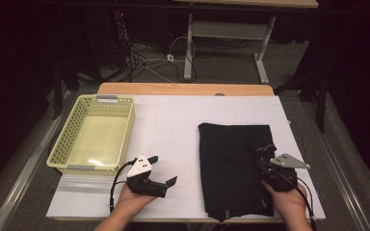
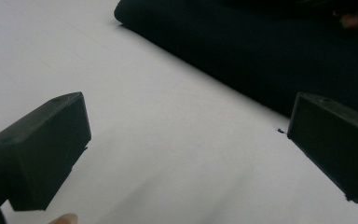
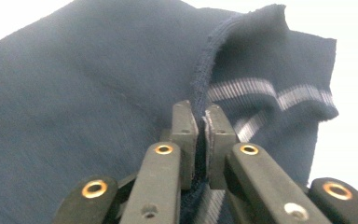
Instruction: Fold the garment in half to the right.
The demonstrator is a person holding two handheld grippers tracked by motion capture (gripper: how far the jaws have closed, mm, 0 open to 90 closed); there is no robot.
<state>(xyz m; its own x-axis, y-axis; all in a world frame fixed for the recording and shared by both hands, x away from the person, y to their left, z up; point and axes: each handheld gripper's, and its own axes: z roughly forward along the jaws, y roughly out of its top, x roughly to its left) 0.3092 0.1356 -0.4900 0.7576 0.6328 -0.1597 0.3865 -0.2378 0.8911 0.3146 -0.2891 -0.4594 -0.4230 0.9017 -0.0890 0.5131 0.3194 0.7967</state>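
1. The garment (image 1: pixel 233 166) lies folded on the right half of the table (image 1: pixel 173 120), its near edge close to the table's near edge and its right edge near the table's right edge.
2. It is judged soft, light and limp: it will drape and sag from any single hold, and a loose layer may slip free.
3. A sensible hold is a hemmed or ribbed edge, where the knit is thicker, with a second hold on the opposite edge to keep it flat.
4. The right gripper (image 3: pixel 199 122) has its jaws closed on a raised fold of the garment beside the striped cuff (image 3: pixel 270 93); the dark cloth passes between the pads.
5. The left gripper (image 1: pixel 161 173) rests near the table's near edge, left of the garment, jaws wide apart with nothing between them.
6. The right gripper view gives the knit weave, the pale stripes and the pinch itself; the high view renders the garment as a plain dark rectangle.
7. The high view alone gives the layout, including the basket (image 1: pixel 94 134) at the table's left edge.
8. The left gripper view shows bare table between the jaws and the garment's left edge ahead.
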